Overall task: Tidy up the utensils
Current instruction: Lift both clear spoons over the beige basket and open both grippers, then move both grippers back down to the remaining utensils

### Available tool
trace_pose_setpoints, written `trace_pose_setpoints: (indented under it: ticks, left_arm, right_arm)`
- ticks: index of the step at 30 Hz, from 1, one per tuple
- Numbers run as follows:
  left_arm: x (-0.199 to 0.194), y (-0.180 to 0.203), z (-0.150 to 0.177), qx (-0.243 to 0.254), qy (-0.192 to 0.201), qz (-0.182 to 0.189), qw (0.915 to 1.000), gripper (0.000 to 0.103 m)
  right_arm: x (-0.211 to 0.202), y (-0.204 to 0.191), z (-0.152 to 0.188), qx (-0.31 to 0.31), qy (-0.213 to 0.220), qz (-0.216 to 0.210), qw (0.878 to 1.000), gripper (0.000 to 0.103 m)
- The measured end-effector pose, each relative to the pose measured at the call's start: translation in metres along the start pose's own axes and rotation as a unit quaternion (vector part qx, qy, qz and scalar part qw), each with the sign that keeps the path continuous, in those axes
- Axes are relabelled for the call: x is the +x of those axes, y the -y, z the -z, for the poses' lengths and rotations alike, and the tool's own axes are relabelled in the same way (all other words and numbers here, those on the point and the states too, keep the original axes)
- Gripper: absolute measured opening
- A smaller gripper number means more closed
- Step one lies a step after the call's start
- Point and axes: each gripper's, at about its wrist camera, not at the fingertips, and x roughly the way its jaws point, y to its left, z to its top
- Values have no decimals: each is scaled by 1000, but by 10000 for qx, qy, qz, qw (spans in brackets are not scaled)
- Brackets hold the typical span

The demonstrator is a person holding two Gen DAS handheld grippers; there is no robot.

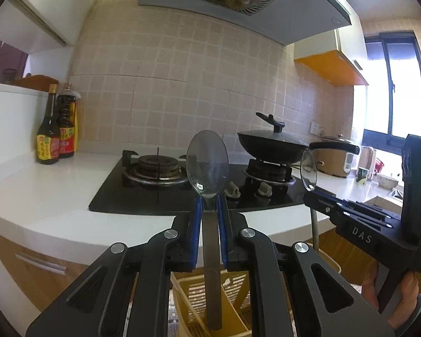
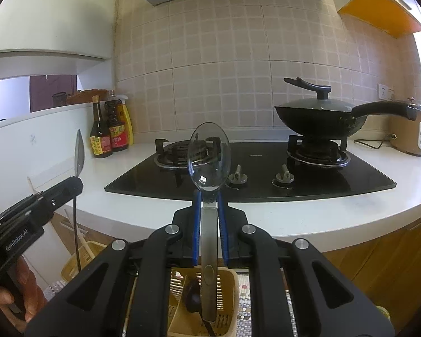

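Observation:
My left gripper [image 1: 209, 207] is shut on a metal spoon [image 1: 207, 163], held upright with the bowl up and the handle hanging down over a yellow utensil basket [image 1: 230, 289]. My right gripper [image 2: 209, 205] is shut on a second metal spoon [image 2: 209, 154], also upright, its handle reaching down into a yellow basket [image 2: 227, 283] that holds a dark ladle [image 2: 192, 295]. Each gripper shows in the other's view: the right one [image 1: 311, 193] with its spoon [image 1: 308, 172], the left one [image 2: 77, 182] with its spoon [image 2: 79, 151].
A white counter [image 1: 42, 196] carries a black gas hob [image 2: 252, 168] with a lidded wok [image 2: 320, 118] on the right burner. Sauce bottles [image 1: 56, 129] stand at the back left. A rice cooker [image 2: 412, 129] sits at the right. Chopsticks [image 2: 81, 238] lean in the basket.

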Motion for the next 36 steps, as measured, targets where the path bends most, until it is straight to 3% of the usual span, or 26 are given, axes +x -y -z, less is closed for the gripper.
trace_pose_setpoints:
  ticks: [4,5,7,8,12,16,25,29,31,34,36]
  left_arm:
    - [-8,0,3,37,-98,82,9999,16]
    - [-10,-1,4,16,-117,115,9999,21]
    - [-19,-5,4,-61,-149,148,9998,28]
    - [-23,-5,4,-87,-146,152,9997,32]
    - [-49,-10,0,-207,-164,188,9995,37]
    - [-75,-19,-3,-397,-396,276,9980,37]
    - [-105,-30,18,-453,-1478,568,9863,37]
    - [-106,-29,46,-171,-2212,505,9738,37]
    - [-104,-31,62,-80,-2565,436,9655,37]
    - [-98,-41,95,-129,-3230,504,9450,36]
    - [-95,-50,119,-219,-3606,599,9305,33]
  right_arm:
    - [-10,3,3,68,-68,-46,9999,13]
    - [-14,4,4,119,-100,-85,9998,20]
    - [-21,6,4,173,-99,-97,9998,49]
    - [-29,6,4,186,-79,-70,9998,52]
    - [-52,3,4,192,-279,-70,9994,52]
    - [-72,-13,7,-25,-777,-59,9970,52]
    - [-83,-67,46,-458,-2097,-582,9749,51]
    - [-65,-87,77,-430,-2914,-921,9512,51]
    - [-51,-93,98,-318,-3367,-1080,9348,43]
    - [-31,-100,133,-74,-3879,-1226,9135,36]
    - [-25,-102,145,-37,-3951,-1224,9104,36]
